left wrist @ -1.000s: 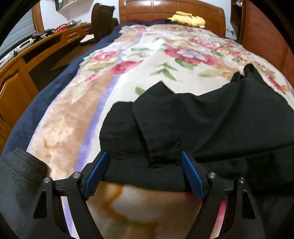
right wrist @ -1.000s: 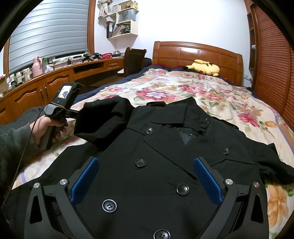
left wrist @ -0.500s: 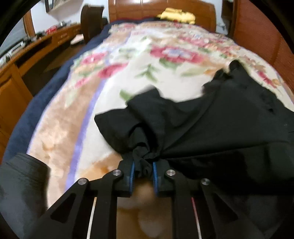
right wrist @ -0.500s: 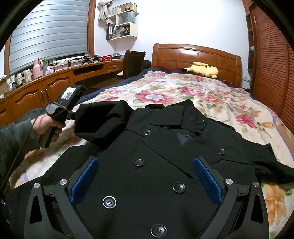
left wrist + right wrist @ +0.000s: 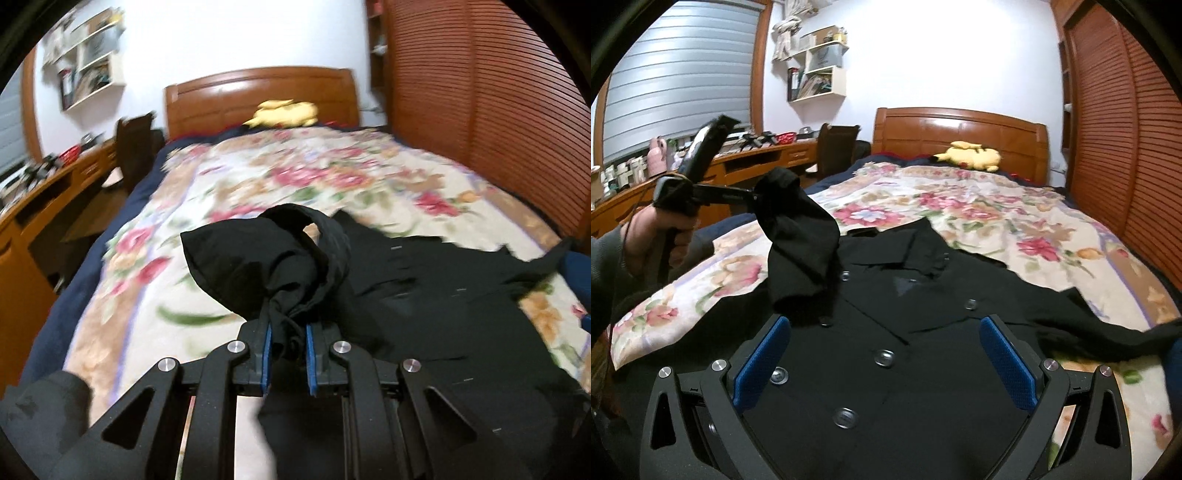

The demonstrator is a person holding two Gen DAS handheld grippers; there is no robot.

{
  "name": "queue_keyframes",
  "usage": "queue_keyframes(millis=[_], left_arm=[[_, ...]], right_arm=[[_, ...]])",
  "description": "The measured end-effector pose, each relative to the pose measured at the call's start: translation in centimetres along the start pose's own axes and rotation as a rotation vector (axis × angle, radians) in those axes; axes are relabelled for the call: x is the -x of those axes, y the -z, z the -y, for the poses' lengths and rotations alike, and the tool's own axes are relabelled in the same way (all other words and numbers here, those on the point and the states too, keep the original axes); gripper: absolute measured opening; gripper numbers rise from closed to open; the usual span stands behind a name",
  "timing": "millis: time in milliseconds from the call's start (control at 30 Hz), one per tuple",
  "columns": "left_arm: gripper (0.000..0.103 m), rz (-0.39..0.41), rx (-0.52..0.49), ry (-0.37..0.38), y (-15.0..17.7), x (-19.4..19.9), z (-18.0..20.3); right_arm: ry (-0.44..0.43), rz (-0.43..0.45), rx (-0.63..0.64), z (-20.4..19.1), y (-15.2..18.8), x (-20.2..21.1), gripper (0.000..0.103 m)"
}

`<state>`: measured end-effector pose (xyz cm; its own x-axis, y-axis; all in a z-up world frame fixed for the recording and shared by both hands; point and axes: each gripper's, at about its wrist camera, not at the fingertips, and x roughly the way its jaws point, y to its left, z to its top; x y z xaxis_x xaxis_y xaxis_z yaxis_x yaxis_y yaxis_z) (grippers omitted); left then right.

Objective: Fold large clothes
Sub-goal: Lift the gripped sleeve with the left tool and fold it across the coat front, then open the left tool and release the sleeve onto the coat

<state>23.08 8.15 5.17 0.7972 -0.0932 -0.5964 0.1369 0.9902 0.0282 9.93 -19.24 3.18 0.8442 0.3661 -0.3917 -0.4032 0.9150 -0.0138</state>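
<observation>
A black double-breasted coat [image 5: 905, 332] lies front-up on the floral bedspread [image 5: 979, 214], collar toward the headboard. My left gripper [image 5: 288, 332] is shut on the coat's left sleeve [image 5: 258, 266] and holds it bunched above the bed. In the right wrist view the left gripper [image 5: 753, 195] shows at the left, with the lifted sleeve [image 5: 801, 243] hanging down over the coat. My right gripper [image 5: 882, 365] is open and empty, low over the coat's buttoned front. The coat's right sleeve [image 5: 1108, 332] lies flat toward the right.
A yellow plush toy [image 5: 971, 157] sits by the wooden headboard [image 5: 960, 129]. A wooden desk [image 5: 746, 162] with clutter and a dark chair [image 5: 836, 151] stand left of the bed. A slatted wooden wardrobe [image 5: 1126, 147] runs along the right.
My left gripper closed on the left sleeve and lifted it up off the bed, toward the coat's middle. My right gripper stayed open over the coat front.
</observation>
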Motion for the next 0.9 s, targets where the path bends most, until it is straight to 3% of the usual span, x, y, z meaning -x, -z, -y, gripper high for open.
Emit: queue_keyframes(millis=[267, 333, 400, 433, 500, 900], left_arm=[[0.018, 0.038, -0.099, 0.173, 0.0, 2.6, 10.0], [0.030, 0.048, -0.115, 0.206, 0.3, 3.5, 11.5], [0.052, 0.068, -0.127, 0.230, 1.1, 4.6, 12.8], [0.057, 0.081, -0.134, 0.235, 1.6, 5.2, 13.2], [0.081, 0.099, -0.127, 0.244, 2.7, 6.2, 13.1], [0.082, 0.099, -0.041, 0.132, 10.2, 9.1, 10.0]], right_arm=[[0.060, 0.020, -0.024, 1.0, 0.7, 1.9, 0.102], [0.078, 0.018, -0.033, 1.3, 0.9, 2.0, 0.102], [0.090, 0.017, -0.049, 1.6, 1.0, 2.1, 0.102], [0.094, 0.016, -0.055, 1.7, 1.0, 2.1, 0.102], [0.103, 0.019, -0.067, 1.8, 1.0, 2.1, 0.102], [0.105, 0.024, -0.083, 1.2, 1.5, 2.4, 0.102]])
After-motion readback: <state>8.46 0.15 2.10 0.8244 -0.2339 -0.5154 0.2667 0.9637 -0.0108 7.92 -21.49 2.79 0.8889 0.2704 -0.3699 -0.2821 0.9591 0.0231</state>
